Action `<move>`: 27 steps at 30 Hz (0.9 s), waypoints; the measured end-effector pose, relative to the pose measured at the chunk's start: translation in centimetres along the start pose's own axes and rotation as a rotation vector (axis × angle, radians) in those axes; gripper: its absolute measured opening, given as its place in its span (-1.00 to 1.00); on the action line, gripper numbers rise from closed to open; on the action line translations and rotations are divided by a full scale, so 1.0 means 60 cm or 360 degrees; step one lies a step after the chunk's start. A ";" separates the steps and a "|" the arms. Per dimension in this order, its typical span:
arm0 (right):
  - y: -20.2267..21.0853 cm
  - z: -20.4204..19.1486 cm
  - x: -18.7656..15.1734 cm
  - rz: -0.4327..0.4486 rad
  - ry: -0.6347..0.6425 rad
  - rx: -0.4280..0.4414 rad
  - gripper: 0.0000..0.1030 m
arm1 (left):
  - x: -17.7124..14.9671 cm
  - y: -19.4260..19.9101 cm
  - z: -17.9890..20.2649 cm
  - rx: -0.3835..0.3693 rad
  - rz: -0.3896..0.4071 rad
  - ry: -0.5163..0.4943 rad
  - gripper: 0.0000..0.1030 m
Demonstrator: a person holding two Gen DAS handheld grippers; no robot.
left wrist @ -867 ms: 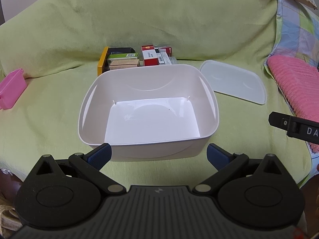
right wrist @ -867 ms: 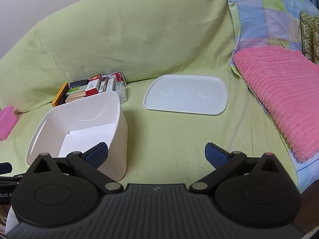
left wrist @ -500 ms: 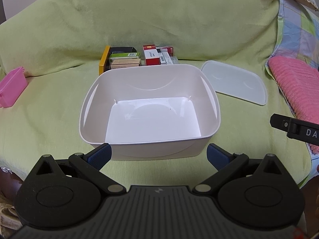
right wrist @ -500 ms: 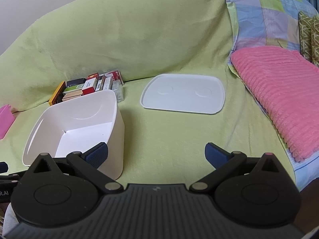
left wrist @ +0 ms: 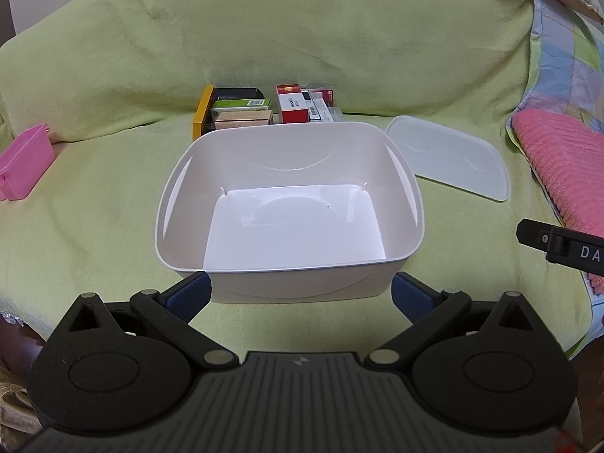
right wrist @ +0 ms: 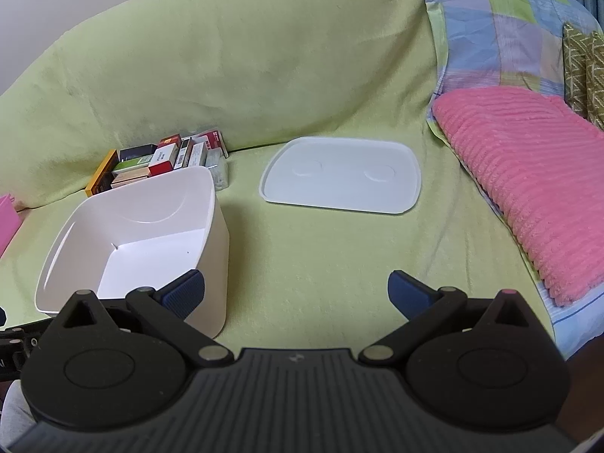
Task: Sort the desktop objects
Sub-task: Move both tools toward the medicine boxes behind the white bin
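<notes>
An empty white plastic bin [left wrist: 400, 154] [right wrist: 217, 226] stands on the green-covered sofa seat. Behind it lies a cluster of small boxes [left wrist: 264, 107] [right wrist: 162, 160], red, green, tan, black and yellow. The bin's white lid [left wrist: 449, 156] [right wrist: 339, 175] lies flat to the right. My left gripper [left wrist: 300, 290] is open just in front of the bin's near wall, holding nothing. My right gripper [right wrist: 296, 288] is open and empty over bare seat, right of the bin and in front of the lid. Its black tip [left wrist: 558, 243] shows at the left wrist view's right edge.
A pink container [left wrist: 24, 160] sits at the far left of the seat. A pink ribbed cushion [right wrist: 528, 173] and a patchwork cloth [right wrist: 490, 26] fill the right side. The green backrest [left wrist: 264, 30] rises close behind the boxes.
Both views have shifted only slightly; the right wrist view now sits a bit closer to the seat. Both grippers stay open and nothing on the sofa has moved.
</notes>
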State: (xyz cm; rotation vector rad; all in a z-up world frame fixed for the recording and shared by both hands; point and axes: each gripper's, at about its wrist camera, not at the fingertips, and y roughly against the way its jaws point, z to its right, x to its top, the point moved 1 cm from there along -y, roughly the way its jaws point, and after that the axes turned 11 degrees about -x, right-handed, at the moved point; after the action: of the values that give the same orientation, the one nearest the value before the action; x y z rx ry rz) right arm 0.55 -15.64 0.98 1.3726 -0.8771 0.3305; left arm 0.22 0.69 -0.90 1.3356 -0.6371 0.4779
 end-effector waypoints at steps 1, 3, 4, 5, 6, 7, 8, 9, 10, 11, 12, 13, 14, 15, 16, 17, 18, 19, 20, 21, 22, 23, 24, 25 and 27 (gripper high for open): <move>-0.001 0.000 0.001 -0.0003 0.0002 -0.0001 0.99 | -0.001 0.001 -0.002 0.0001 -0.0001 0.0000 0.98; -0.002 0.000 0.003 -0.0009 0.0005 -0.0007 0.99 | -0.002 0.001 -0.003 0.0003 -0.0002 0.0001 0.98; -0.003 0.001 0.002 -0.0010 0.0007 -0.0009 0.99 | -0.002 0.002 -0.004 0.0004 -0.0004 0.0001 0.98; -0.003 0.003 0.001 -0.0011 0.0009 -0.0011 0.99 | -0.003 0.002 -0.005 0.0003 -0.0005 0.0001 0.98; -0.004 0.002 0.003 -0.0013 0.0011 -0.0017 0.99 | -0.004 0.003 -0.005 0.0003 -0.0007 0.0000 0.98; -0.005 0.002 0.003 -0.0015 0.0014 -0.0023 0.99 | -0.006 0.004 -0.006 0.0003 -0.0008 -0.0001 0.98; -0.006 0.004 0.003 -0.0016 0.0016 -0.0026 0.99 | -0.007 0.006 -0.006 0.0003 -0.0010 -0.0001 0.98; -0.007 0.005 0.003 -0.0018 0.0017 -0.0029 0.99 | -0.008 0.006 -0.008 0.0004 -0.0012 -0.0002 0.98; -0.008 0.006 0.004 -0.0020 0.0017 -0.0032 0.99 | -0.006 0.004 -0.010 0.0004 -0.0016 -0.0003 0.98; -0.009 0.009 0.004 -0.0021 0.0017 -0.0034 0.99 | -0.007 0.004 -0.012 0.0003 -0.0018 -0.0004 0.98; -0.010 0.010 0.005 -0.0023 0.0017 -0.0036 0.99 | -0.006 0.004 -0.013 0.0001 -0.0020 -0.0004 0.98; -0.010 0.013 0.004 -0.0025 0.0017 -0.0038 0.99 | -0.006 0.004 -0.015 -0.0001 -0.0022 -0.0003 0.98; -0.012 0.012 0.006 -0.0026 0.0018 -0.0040 0.99 | -0.007 0.005 -0.017 -0.0002 -0.0023 -0.0003 0.98; -0.014 0.010 0.008 -0.0028 0.0019 -0.0042 0.99 | -0.007 0.005 -0.018 -0.0002 -0.0025 -0.0004 0.98; -0.014 0.011 0.008 -0.0030 0.0021 -0.0044 0.99 | -0.007 0.004 -0.020 -0.0003 -0.0028 -0.0004 0.98; -0.015 0.012 0.008 -0.0031 0.0023 -0.0049 0.99 | -0.006 0.003 -0.021 -0.0003 -0.0031 -0.0004 0.98; -0.017 0.009 0.010 -0.0033 0.0025 -0.0055 0.99 | -0.006 0.003 -0.022 -0.0004 -0.0034 -0.0004 0.98; -0.019 0.008 0.011 -0.0036 0.0028 -0.0060 0.99 | -0.007 0.003 -0.024 -0.0006 -0.0036 -0.0004 0.98; -0.020 0.010 0.010 -0.0037 0.0029 -0.0062 0.99 | -0.007 0.003 -0.025 -0.0007 -0.0038 -0.0004 0.98; -0.021 0.011 0.011 -0.0039 0.0029 -0.0063 0.99 | -0.006 0.002 -0.026 -0.0009 -0.0040 -0.0003 0.98; -0.022 0.012 0.012 -0.0041 0.0028 -0.0064 0.99 | -0.006 0.002 -0.028 -0.0012 -0.0042 -0.0003 0.98; -0.023 0.012 0.013 -0.0043 0.0028 -0.0065 0.99 | -0.006 0.002 -0.029 -0.0014 -0.0045 -0.0002 0.98; -0.024 0.012 0.013 -0.0044 0.0028 -0.0068 0.99 | -0.005 0.001 -0.031 -0.0016 -0.0047 -0.0001 0.98; -0.025 0.011 0.014 -0.0046 0.0029 -0.0068 0.99 | -0.005 0.001 -0.032 -0.0018 -0.0050 -0.0001 0.98; -0.028 0.013 0.015 -0.0048 0.0033 -0.0070 0.99 | -0.003 0.000 -0.035 -0.0023 -0.0055 0.0002 0.98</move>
State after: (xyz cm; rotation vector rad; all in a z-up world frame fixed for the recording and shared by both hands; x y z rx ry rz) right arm 1.99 -16.96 0.42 1.3383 -0.8412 0.3005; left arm 0.39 2.78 -1.26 1.3307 -0.6147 0.4453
